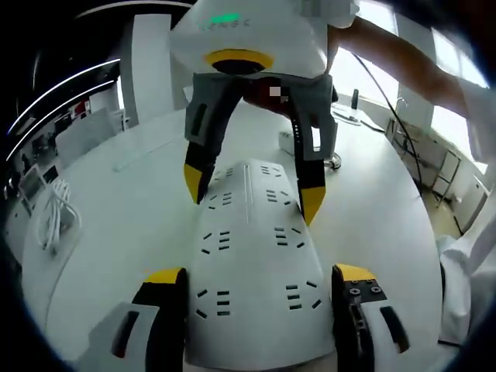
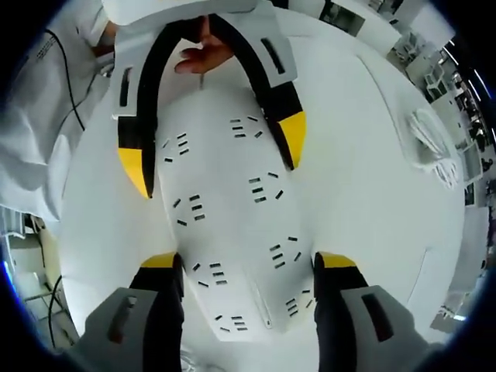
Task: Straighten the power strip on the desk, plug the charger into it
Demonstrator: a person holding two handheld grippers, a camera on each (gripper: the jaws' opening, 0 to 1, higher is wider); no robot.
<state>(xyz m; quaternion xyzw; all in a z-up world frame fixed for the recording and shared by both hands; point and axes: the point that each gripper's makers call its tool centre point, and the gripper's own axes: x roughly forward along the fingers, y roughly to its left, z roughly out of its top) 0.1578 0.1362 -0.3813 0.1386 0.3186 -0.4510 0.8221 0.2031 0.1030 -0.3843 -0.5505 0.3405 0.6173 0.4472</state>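
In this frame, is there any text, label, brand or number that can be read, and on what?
None can be read.
Right gripper: green marking on its white housing, too blurred to read.
Power strip: only socket slots, no print seen.
Left gripper: no lettering seen.
Desk: plain white.

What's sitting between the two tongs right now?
The white power strip spans the stretch between the left tongs and right tongs, each straddling one end, in both gripper views.

Bright daylight from windows [image 1: 453,85], blown-out glare on white desk [image 1: 139,194], soft shadows, heavy fisheye warp at edges, slight blur
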